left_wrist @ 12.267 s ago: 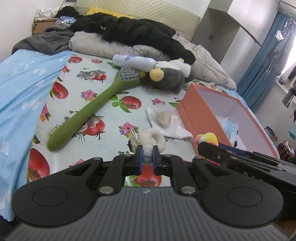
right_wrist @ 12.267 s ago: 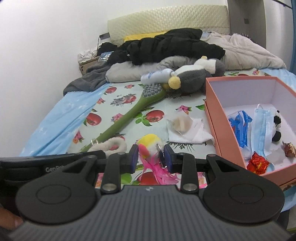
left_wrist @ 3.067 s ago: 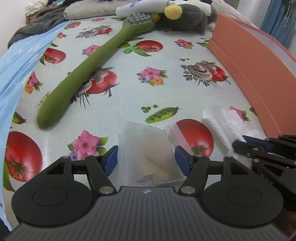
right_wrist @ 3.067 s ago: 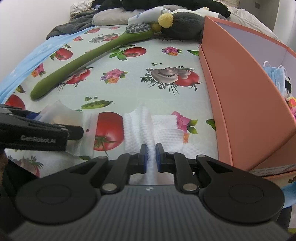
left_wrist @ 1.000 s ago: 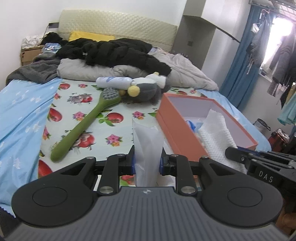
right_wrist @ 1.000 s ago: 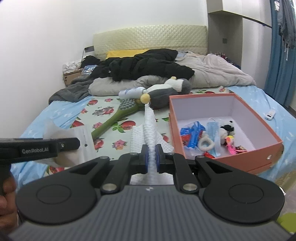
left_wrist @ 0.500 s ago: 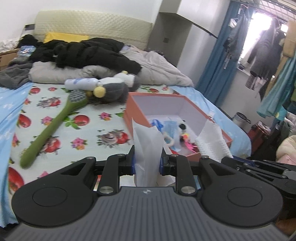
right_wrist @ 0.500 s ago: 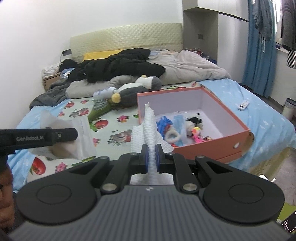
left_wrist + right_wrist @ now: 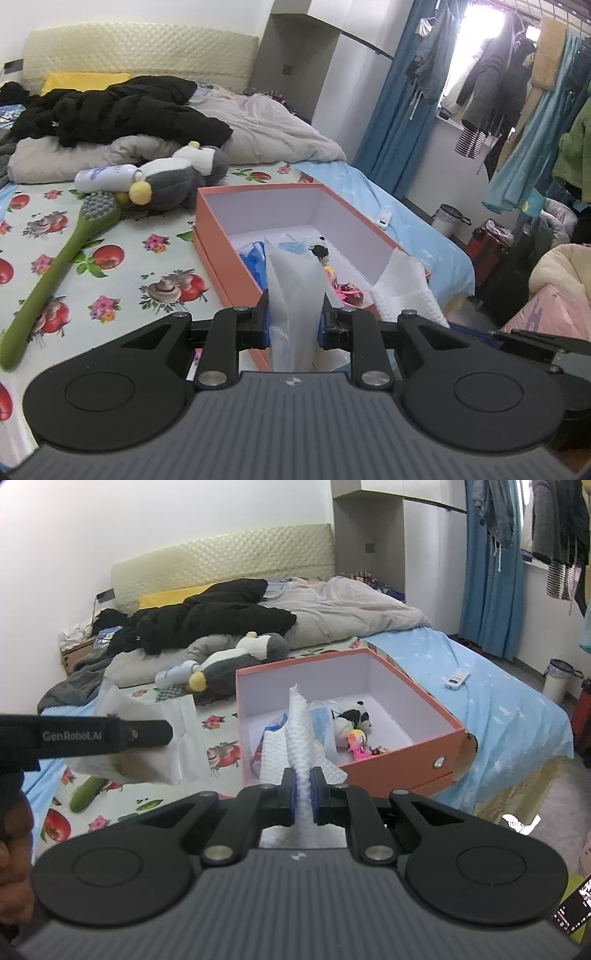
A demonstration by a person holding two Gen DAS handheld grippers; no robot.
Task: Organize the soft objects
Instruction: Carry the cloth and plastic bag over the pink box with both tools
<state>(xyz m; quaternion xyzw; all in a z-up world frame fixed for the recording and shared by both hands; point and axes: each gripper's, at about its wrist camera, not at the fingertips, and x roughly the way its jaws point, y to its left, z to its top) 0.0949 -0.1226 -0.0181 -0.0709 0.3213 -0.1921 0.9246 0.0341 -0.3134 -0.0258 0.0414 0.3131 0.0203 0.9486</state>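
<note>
— Clear plastic, that's what my left gripper (image 9: 294, 319) has: a see-through plastic bag (image 9: 293, 295) standing upright between the blue pads, jaws clamped on it with the bag's width keeping them a little apart.

— And your right side?

— My right gripper (image 9: 303, 791) has its jaws pinched tight on a white waffle-textured cloth (image 9: 300, 746). A fold of it rises straight up from the pads, and the rest bunches out to either side.

— Where's the box from where you sit?

— Straight ahead in both wrist views. The orange box (image 9: 402, 755) sits open on the bed, white inside. In it I can see a small panda plush (image 9: 351, 716), a blue face mask (image 9: 321, 720) and a pink and yellow toy (image 9: 356, 740). Both held pieces are in the air on the near side of the box, not in it.

— What else is on the bed?

— On the fruit-printed sheet (image 9: 122, 273), a long green brush (image 9: 62, 266) lies to the left of the box. Past it, a grey and white plush toy (image 9: 177, 177) lies just beside a white bottle (image 9: 105, 177). Behind those is a heap of black clothing (image 9: 110, 110) on a grey duvet (image 9: 273, 136).

— Anything of me in shot?

— Your left hand (image 9: 13, 856), at the left edge of the right wrist view.
</note>
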